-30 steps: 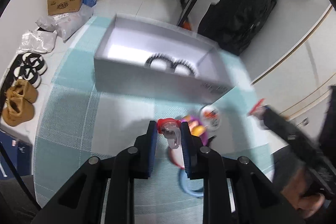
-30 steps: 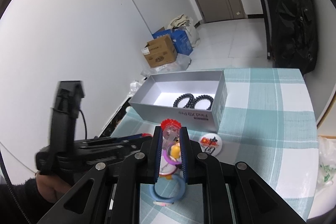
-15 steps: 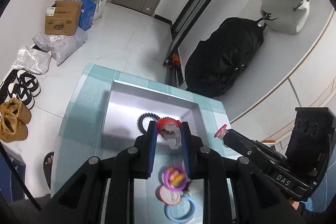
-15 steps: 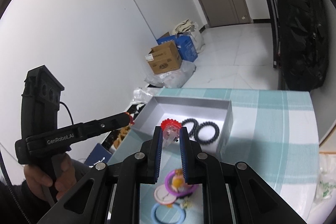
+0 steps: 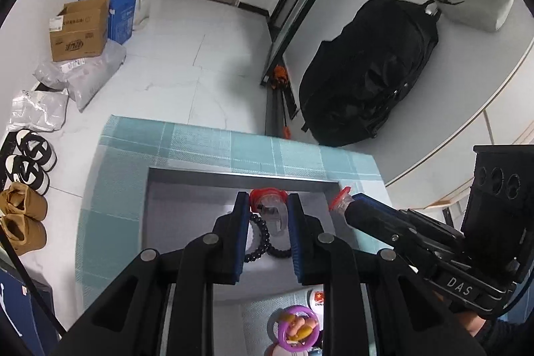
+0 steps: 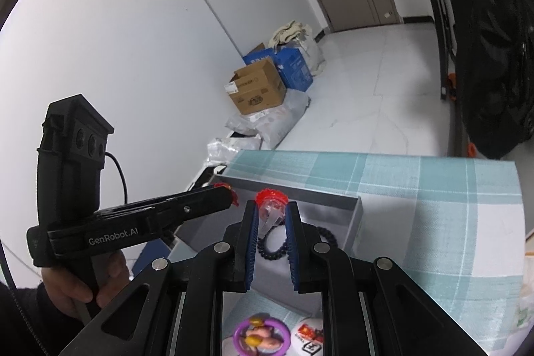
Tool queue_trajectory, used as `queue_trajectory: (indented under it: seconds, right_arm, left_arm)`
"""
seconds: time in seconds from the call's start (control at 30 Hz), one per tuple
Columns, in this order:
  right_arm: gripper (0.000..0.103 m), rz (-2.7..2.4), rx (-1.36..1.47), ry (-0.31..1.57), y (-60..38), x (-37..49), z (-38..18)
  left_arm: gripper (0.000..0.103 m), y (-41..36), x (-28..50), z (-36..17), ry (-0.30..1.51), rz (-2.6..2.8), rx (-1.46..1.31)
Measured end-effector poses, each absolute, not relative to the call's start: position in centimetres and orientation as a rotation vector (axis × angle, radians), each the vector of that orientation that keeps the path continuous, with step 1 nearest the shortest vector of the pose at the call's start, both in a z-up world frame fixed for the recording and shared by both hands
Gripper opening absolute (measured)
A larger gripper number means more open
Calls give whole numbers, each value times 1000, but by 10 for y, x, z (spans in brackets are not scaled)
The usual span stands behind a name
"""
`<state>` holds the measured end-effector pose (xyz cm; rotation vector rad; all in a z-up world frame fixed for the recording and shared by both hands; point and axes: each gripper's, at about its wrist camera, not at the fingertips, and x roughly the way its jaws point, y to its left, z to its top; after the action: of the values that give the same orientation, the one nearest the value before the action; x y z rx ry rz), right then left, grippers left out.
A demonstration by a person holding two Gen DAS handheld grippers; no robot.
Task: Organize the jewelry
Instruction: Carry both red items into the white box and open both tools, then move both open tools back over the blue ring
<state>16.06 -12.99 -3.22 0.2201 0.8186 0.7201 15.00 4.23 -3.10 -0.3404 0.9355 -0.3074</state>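
Over the open grey cardboard box [image 5: 233, 179], I see left gripper [image 5: 268, 206] and right gripper [image 6: 271, 209] each clamping a red-topped clear plastic ring [image 5: 271, 209] [image 6: 271, 206], apparently above black beaded bracelets [image 6: 272, 244].

The black bead bracelets [image 5: 263, 239] in the grey box [image 5: 187, 216] are half hidden in both wrist views, since the claw fingers [image 5: 240, 232] cut right across them, so you can't really count the loops. The purple ring toy [image 6: 258, 337] on the table [image 6: 434, 189] runs off the bottom edge, and whatever pale thing sits under it is mostly out of frame. The little round badge [image 6: 308, 334] is clipped too, its print too small to read. The person's left hand [image 6: 71, 291] shows only partly at the dark rim. Box labels on the cardboard box [image 5: 80, 32] on the floor aren't legible.
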Motion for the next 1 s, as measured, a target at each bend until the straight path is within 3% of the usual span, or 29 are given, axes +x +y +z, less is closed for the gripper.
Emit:
queue_trajectory:
  seconds: [0.2,0.23,0.3,0.37,0.47,0.53,0.67,1.0]
  right_arm:
    - [19,696,229,867,-128,175,-47]
    - [29,691,228,872,-129,176,-48]
    - [48,681,236,871,-133,177,-49]
    - [51,680,249,828,-137,173,-43]
    - [56,662,237,755,-145,164,-31]
    - [67,643,251,721,-152,160,-24]
    - [70,618,275,700,-162,152,-17]
    - [91,515,197,575,-179,112,14]
  left_arm:
    - [20,35,162,-44,985,-311,-324]
    - [22,35,162,-43,988,-310,-312]
    - [42,34,161,-39,973,-322,-307]
    - [57,37,157,-36,947,-326,-322]
    - [57,40,154,-33,927,-311,-330]
    - [57,41,153,-33,926,-297,-329]
    - [58,41,142,-29,908,-269,-307]
    - [61,24,91,-2,783,-204,-170]
